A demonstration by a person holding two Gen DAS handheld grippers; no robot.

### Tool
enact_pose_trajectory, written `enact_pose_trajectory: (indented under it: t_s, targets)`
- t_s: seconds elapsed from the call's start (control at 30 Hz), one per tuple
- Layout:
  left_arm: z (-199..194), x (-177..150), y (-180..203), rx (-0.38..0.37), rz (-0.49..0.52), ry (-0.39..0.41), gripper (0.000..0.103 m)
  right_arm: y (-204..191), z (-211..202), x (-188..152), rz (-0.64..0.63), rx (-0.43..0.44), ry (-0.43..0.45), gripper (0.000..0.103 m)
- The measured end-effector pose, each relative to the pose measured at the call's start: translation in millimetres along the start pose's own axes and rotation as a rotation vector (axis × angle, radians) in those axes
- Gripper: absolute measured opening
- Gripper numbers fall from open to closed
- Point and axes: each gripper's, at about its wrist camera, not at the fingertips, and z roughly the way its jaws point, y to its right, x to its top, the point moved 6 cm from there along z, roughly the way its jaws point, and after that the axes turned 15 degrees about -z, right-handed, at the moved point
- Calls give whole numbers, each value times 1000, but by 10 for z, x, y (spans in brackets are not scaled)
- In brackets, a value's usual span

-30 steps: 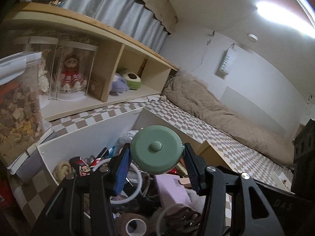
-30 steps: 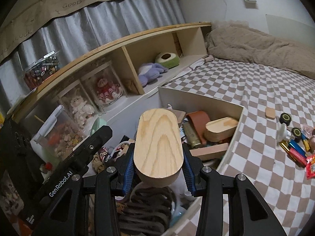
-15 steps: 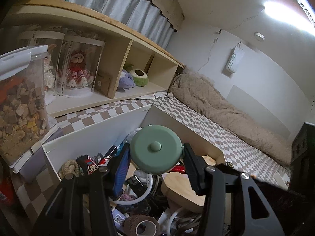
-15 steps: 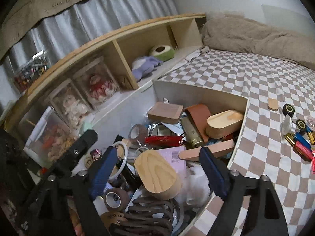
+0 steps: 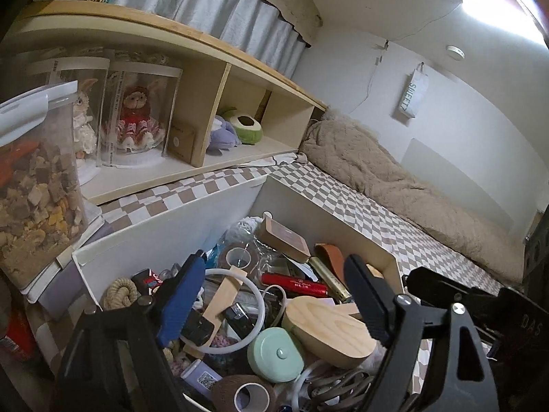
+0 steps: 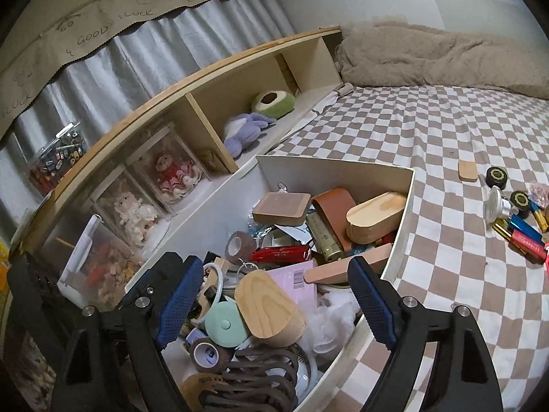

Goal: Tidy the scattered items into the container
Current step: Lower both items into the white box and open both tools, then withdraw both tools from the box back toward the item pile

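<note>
A white open box [image 5: 161,226] [image 6: 384,168] on the checkered bed is heaped with small items. The mint round case [image 5: 276,350] [image 6: 224,324] lies in the heap beside an oval wooden box [image 5: 326,326] [image 6: 271,307]. My left gripper [image 5: 274,300] hovers above them, its jaws opening, nothing between its pads. Above the same heap my right gripper [image 6: 274,297] stands open and empty. Scattered on the bedspread to the right lie a small wooden block [image 6: 467,170], two black round caps [image 6: 496,175], a silver-topped bottle [image 6: 497,206] and red and blue tubes [image 6: 525,237].
A wooden shelf [image 5: 219,65] along the wall holds boxed dolls [image 5: 140,113], plush toys [image 6: 247,127] and a jar of snacks [image 5: 34,178]. A beige blanket [image 5: 411,189] lies at the far end of the bed. Bare checkered sheet [image 6: 429,130] lies right of the box.
The left gripper opened and the mint case dropped into the box. The right gripper opened earlier, letting the oval wooden box fall onto the heap, where it stays.
</note>
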Motion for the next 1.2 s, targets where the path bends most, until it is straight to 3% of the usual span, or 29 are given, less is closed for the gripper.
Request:
enact_pose_trajectory:
  t_s: [1.07, 1.2]
  targets:
    - [-249, 78, 187, 12, 23, 31, 91, -42, -324, 93, -12, 38, 69, 86]
    - [-288, 62, 232, 18, 23, 45, 103, -30, -411, 98, -26, 22, 78, 87]
